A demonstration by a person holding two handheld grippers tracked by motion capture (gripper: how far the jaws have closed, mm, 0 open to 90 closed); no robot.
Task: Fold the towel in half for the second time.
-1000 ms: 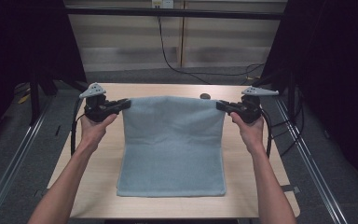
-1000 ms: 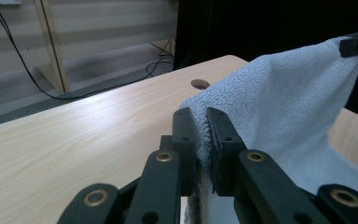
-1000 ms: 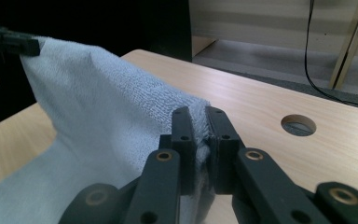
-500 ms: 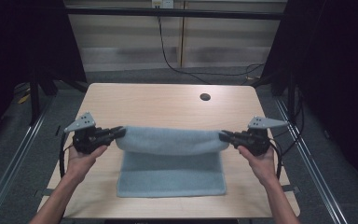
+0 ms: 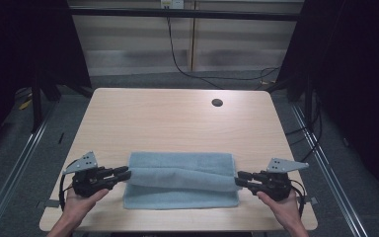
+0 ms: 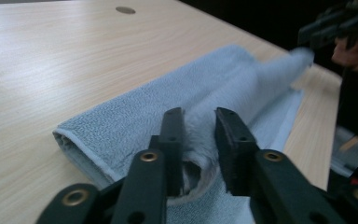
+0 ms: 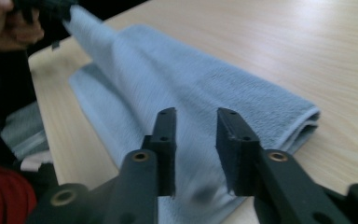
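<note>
A round hole (image 5: pixel 217 102) sits well beyond the folded towel (image 5: pixel 182 178), table (image 5: pixel 168 118) otherwise bare.

Towel (image 5: pixel 180 180) between my fingers: pale blue-grey terry, plain, no pattern. My left gripper (image 5: pixel 123 174) and right gripper (image 5: pixel 240 178): matte black fingers (image 6: pixel 173 135), brass-coloured rivets, grey plates on top. Worktop (image 5: pixel 168 118) under them: light wood grain, one dark round hole (image 5: pixel 217 102) far beyond the fingers.
</note>
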